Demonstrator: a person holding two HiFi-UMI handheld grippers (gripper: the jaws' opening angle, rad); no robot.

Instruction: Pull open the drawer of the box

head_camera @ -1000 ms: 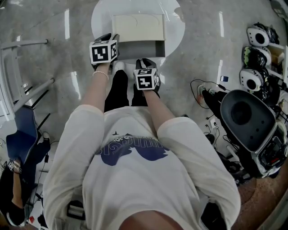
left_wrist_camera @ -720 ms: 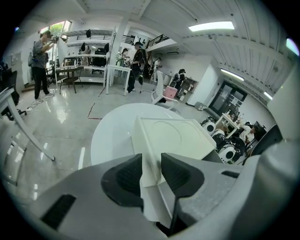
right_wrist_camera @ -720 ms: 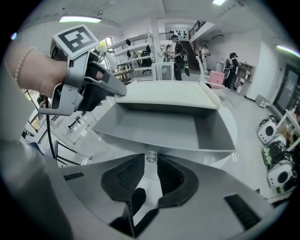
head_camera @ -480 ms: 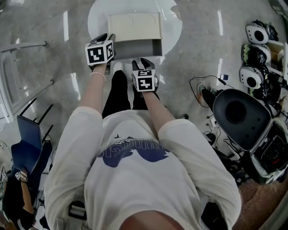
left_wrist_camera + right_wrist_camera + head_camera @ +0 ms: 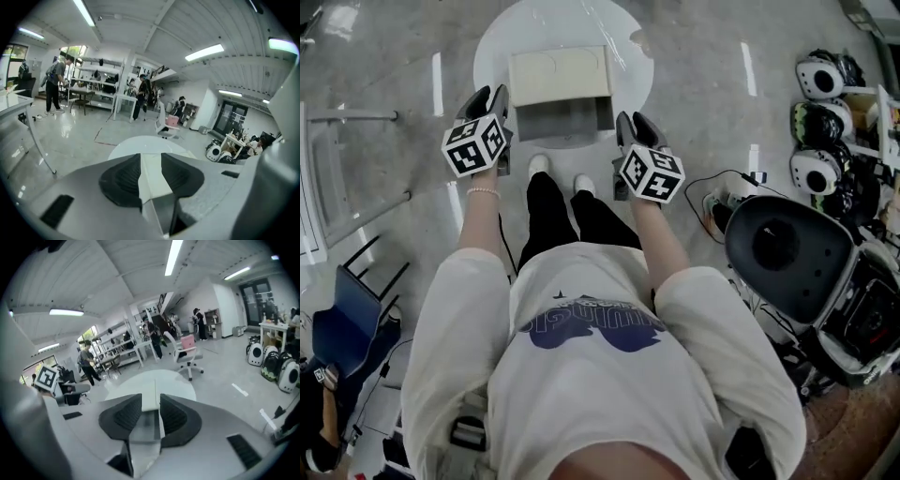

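Drawer (image 5: 558,122) of box (image 5: 558,75), top centre of the head view, stands pulled out. Left gripper (image 5: 487,96) and right gripper (image 5: 630,122) flank it, clear of it, jaws narrowly parted and holding nothing. Judgement: no pulling remains.

Ceiling strip lights (image 5: 204,51) are lighting the room brightly and evenly, throwing streaks of glare (image 5: 437,70) across the polished floor (image 5: 356,75). Both gripper views are bending strongly toward dark rounded corners, and the nearest foreground is blurring slightly.

Round white worktop (image 5: 492,52) on a glossy grey floor (image 5: 384,112).
A cream rectangular box (image 5: 560,75) sits on the worktop's middle, square to the near edge; its grey drawer (image 5: 562,117) stands pulled out, reaching close to the worktop's near edge.
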